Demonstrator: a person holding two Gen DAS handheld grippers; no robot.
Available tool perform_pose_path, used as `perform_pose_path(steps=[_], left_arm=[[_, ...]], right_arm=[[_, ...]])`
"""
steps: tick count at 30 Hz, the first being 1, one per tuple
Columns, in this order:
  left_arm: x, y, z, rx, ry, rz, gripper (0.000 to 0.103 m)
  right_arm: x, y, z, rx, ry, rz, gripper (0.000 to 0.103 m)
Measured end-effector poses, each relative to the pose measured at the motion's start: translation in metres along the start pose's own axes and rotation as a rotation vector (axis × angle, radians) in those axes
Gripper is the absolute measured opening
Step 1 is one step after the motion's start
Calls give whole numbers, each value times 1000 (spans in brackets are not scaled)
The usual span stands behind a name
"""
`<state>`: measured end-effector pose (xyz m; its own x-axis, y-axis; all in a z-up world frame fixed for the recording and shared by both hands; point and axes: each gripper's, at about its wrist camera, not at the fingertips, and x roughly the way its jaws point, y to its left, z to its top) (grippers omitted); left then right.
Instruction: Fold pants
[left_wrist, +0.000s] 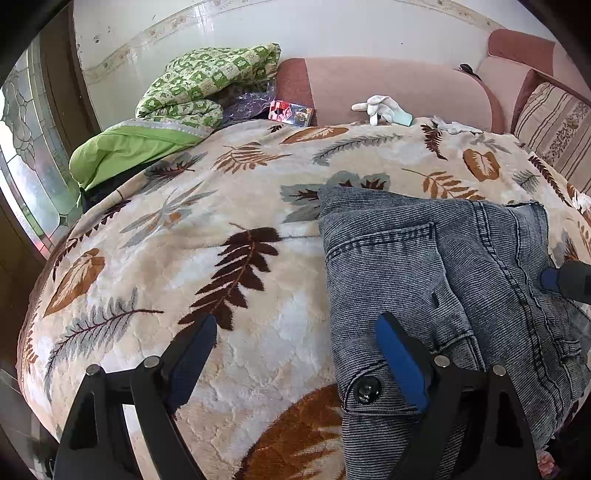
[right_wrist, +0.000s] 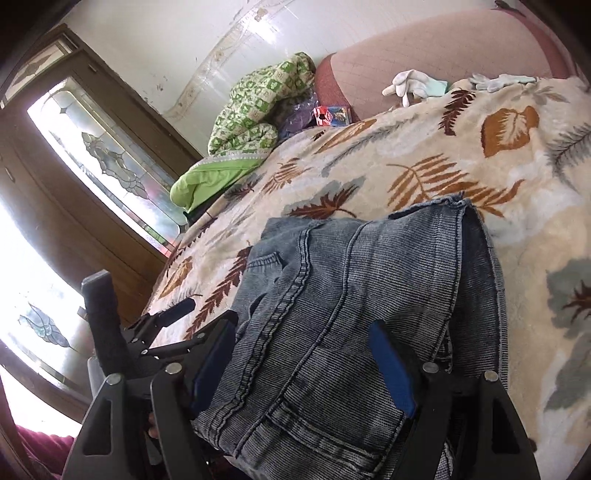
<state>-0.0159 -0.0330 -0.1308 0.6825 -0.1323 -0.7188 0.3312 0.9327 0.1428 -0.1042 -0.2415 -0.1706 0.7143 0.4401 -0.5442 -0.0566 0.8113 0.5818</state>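
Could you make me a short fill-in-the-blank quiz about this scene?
1. The folded grey-blue denim pants lie on a cream plush blanket patterned with ____.
2. The dark round button sits on the ____.
3. The pads on the left gripper are coloured ____.
4. The checked quilt is mostly ____.

Missing words: leaves; pants; blue; green

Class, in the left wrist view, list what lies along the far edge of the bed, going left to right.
Green patterned quilt → red packet → white glove → striped cushion.
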Motion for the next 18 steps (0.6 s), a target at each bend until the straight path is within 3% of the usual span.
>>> perform_pose_path(steps=[18], left_arm=[[-20,17,10,-54,-87,6,88]], right_arm=[[-20,1,7,-27,-89,-98,78]])
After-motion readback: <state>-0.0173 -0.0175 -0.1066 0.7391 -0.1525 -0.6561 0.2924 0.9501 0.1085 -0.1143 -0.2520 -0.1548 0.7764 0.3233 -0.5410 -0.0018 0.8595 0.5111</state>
